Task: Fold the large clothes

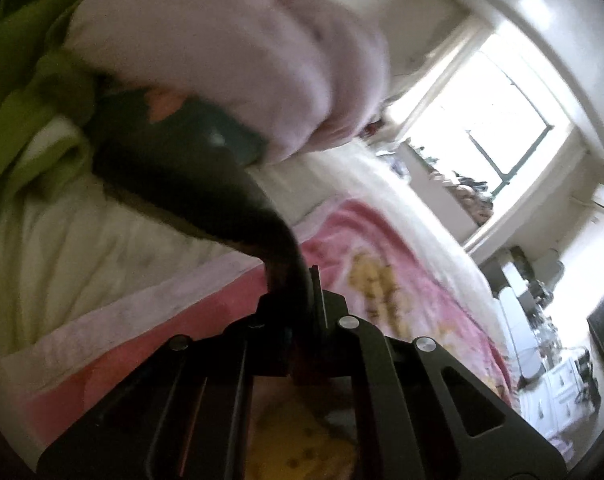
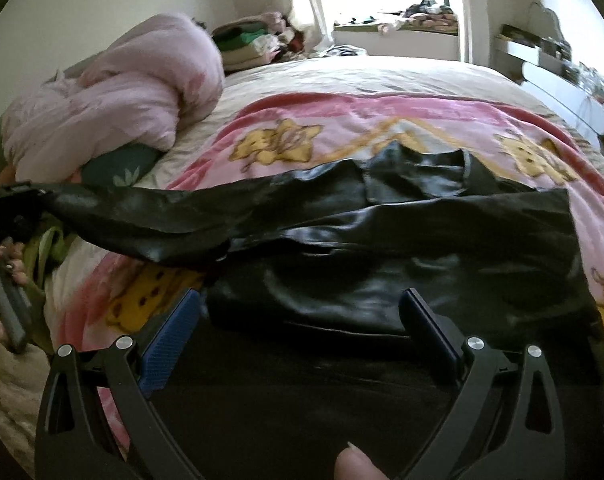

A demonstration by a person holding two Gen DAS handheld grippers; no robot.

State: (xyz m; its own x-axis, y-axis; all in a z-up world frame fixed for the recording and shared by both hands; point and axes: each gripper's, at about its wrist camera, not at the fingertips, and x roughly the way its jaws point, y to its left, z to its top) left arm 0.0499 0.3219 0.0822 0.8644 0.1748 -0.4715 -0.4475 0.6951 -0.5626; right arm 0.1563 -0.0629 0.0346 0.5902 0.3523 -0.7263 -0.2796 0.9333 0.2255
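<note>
Folding the sleeve (image 2: 141,216) across the body of the black jacket (image 2: 382,272) looks like the step in hand. The jacket lies on the pink blanket (image 2: 342,128) covering the bed (image 2: 342,76), its body near the bed's near edge and the sleeve stretched out toward the left edge. The left claw (image 1: 297,280) is clamped tight on the sleeve's end, the dark cloth bunched between its fingers and lifted clear of the blanket. The right claw (image 2: 302,320) stands wide, holding nothing, hovering over the jacket's near hem.

To do it well, I would judge that the sleeve should be carried level over the chest, kept taut enough that the glossy material does not buckle, and laid flat so its cuff ends inside the jacket's outline. The free claw could pin the shoulder seam while the sleeve swings over, since slick fabric like this probably slides on the blanket. Letting go only once the sleeve rests fully down would avoid a twisted fold.

Counted: one jacket, one sleeve plainly visible, two claws, one blanket, one pink quilt (image 2: 113,92) heaped at the bed's left far corner.
</note>
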